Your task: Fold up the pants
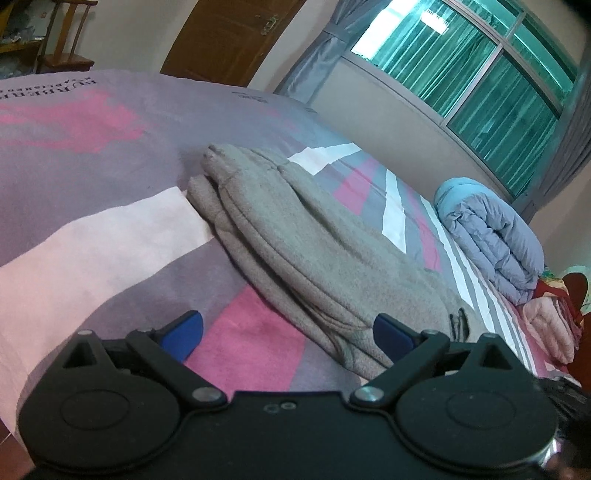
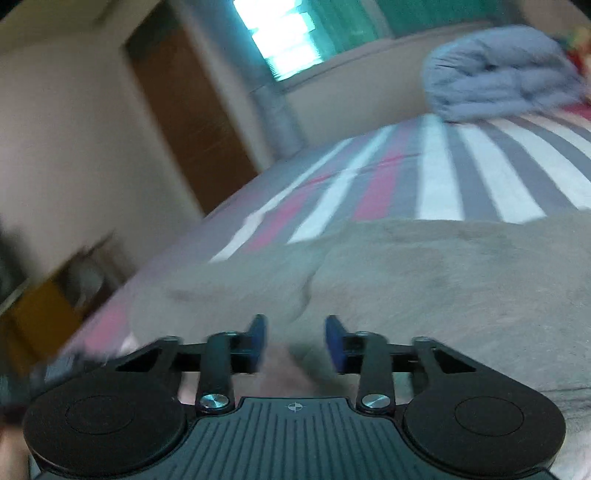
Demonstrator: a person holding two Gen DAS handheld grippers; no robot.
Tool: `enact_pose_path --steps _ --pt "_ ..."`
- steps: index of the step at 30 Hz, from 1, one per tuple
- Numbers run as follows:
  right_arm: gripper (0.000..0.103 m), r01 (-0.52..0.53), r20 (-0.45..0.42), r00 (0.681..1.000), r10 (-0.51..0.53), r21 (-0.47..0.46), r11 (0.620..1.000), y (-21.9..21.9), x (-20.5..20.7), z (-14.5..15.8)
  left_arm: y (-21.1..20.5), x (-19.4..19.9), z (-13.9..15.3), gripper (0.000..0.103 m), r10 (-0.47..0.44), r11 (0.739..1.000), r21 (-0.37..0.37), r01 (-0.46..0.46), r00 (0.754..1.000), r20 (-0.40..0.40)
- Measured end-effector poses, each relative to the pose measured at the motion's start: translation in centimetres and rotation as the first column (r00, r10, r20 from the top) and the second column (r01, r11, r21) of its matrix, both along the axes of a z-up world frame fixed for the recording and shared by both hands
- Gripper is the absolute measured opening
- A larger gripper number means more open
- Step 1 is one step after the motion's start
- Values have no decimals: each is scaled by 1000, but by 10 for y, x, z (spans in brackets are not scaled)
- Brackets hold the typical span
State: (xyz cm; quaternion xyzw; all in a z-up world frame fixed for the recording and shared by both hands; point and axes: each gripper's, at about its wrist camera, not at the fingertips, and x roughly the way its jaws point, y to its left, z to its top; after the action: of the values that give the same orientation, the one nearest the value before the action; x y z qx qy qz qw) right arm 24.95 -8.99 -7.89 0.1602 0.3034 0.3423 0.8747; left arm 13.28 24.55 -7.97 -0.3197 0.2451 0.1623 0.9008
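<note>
Blue-padded fingers of the left gripper (image 1: 288, 338) stand wide apart and empty, low over the striped pink, grey and white bedsheet (image 1: 110, 236), with the right-hand pad brushing the near end of the taupe fleece pants (image 1: 295, 240). These lie folded lengthwise in stacked layers, running diagonally away across the bed toward the wooden door (image 1: 221, 33). Seen through a motion-blurred right wrist view, the right gripper (image 2: 295, 341) hovers close over a broad stretch of the same fabric, its jaws parted to a moderate gap and holding nothing. A rolled pale-blue quilt (image 1: 491, 236) sits well apart at the far edge, below the green-curtained window (image 1: 472, 74).

With the lengthwise fold apparently made, the likely next step is a crosswise fold. Doing it well probably means each gripper pinching through all layers at the two corners of one end, lifting evenly, and laying that end square on the other so that the edges align and no layer slides out.
</note>
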Motion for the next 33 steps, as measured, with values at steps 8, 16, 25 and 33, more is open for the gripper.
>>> enact_pose_path --steps 8,16,25,33 --pt "8 -30 -268 962 49 73 997 10 20 -35 -9 7 2 94 -17 999 42 18 999 -34" --pt "8 65 -92 994 -61 48 997 -85 -18 1 -34 18 22 92 -82 981 173 83 997 -18" --pt "8 289 -196 931 -309 -121 950 -164 1 -14 -149 101 28 93 -366 869 311 384 923 -118" --pt "8 290 -38 954 -297 -125 949 -174 9 5 -152 122 43 91 -347 853 382 356 933 -94"
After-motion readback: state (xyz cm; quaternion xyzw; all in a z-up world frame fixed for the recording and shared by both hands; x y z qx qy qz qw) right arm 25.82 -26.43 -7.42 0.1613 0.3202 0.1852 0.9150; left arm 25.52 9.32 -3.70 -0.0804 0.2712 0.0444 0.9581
